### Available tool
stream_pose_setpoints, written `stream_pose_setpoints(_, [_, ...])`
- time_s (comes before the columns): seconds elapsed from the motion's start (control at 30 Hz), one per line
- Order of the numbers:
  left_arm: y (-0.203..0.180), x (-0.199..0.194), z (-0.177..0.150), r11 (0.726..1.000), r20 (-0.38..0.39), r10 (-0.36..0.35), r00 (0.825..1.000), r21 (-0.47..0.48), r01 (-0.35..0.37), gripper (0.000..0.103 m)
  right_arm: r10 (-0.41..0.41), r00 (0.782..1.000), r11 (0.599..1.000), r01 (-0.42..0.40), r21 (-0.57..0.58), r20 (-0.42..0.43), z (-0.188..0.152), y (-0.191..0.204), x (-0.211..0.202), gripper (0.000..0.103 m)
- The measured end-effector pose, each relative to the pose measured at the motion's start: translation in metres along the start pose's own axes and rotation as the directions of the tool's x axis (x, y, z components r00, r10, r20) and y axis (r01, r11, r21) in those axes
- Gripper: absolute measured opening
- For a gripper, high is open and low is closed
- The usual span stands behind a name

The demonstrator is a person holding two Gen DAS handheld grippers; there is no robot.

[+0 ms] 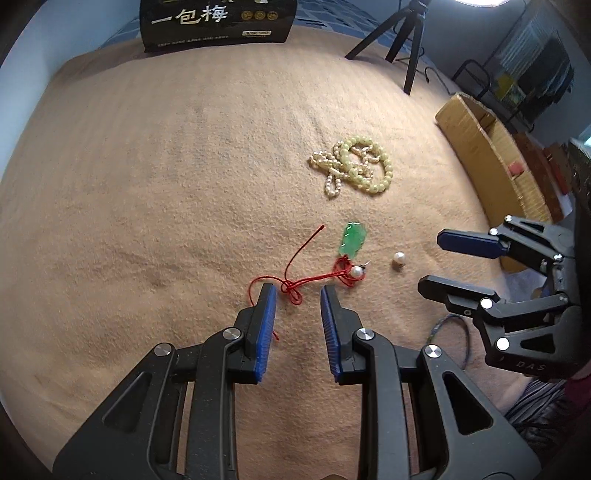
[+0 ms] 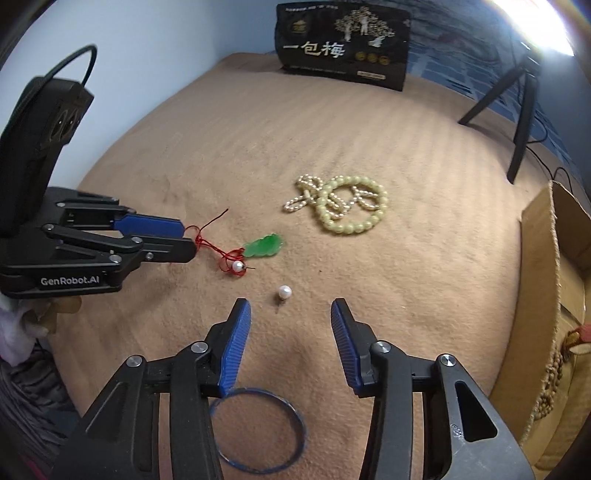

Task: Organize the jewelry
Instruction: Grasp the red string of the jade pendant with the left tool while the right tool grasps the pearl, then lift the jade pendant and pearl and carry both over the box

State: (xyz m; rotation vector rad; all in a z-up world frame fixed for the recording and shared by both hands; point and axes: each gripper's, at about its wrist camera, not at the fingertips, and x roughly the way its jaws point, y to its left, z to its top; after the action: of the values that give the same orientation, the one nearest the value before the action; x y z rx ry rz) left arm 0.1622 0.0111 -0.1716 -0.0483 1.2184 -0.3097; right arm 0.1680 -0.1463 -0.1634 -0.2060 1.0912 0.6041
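Note:
A green jade pendant (image 1: 352, 238) on a red cord (image 1: 295, 286) lies on the tan blanket, with one pearl earring (image 1: 357, 272) on the cord. My left gripper (image 1: 298, 290) is open, its fingertips on either side of the cord's knot. A second pearl earring (image 2: 284, 292) lies loose just ahead of my open right gripper (image 2: 290, 308). A pale green bead bracelet (image 2: 351, 210) tangled with a small pearl strand (image 2: 304, 194) lies farther back. A blue bangle (image 2: 260, 430) lies under the right gripper. In the right wrist view the left gripper (image 2: 186, 236) and pendant (image 2: 264, 245) also show.
A tan blanket (image 1: 147, 184) covers the surface. An open cardboard box (image 1: 491, 155) stands at the right edge. A black printed package (image 1: 218, 22) stands at the back. A black tripod (image 1: 402, 33) stands behind the blanket at the right.

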Motion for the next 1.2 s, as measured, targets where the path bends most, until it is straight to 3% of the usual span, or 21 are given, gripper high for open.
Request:
stream_pose_setpoints(0.43, [0.000,0.017,0.007,1.000,-0.021,0.011,1.000,0.017,-0.011,0.024,-0.006,0.999,1.000,0.006,-0.010,-0.032,0.000,0.005,0.015,0.040])
stream_pose_setpoints(0.5, [-0.001,0.019,0.006,1.000,-0.026,0.017,1.000,0.023,-0.016,0.014,-0.008,0.999,1.000,0.008,-0.006,-0.032,0.001,0.003,0.016,0.038])
stream_pose_setpoints(0.73, [-0.001,0.021,0.004,0.999,-0.025,0.025,0.999,0.027,-0.025,0.006,-0.014,0.999,1.000,0.013,-0.006,-0.035,0.009,0.003,0.025,0.035])
stream_pose_setpoints(0.93, [-0.001,0.021,0.004,0.999,-0.025,0.026,0.999,0.025,-0.026,0.005,-0.022,0.999,1.000,0.022,-0.006,-0.042,0.013,0.001,0.031,0.026])
stream_pose_setpoints(1.1, [-0.001,0.021,0.004,0.999,-0.024,0.027,0.999,0.024,-0.026,0.003,-0.015,0.999,1.000,0.015,0.007,-0.043,0.014,-0.003,0.034,0.010])
stream_pose_setpoints(1.2, [0.002,0.019,0.004,1.000,-0.022,0.024,0.999,0.017,-0.024,0.002,0.001,0.999,1.000,0.000,0.020,-0.039,0.014,-0.005,0.033,0.007])
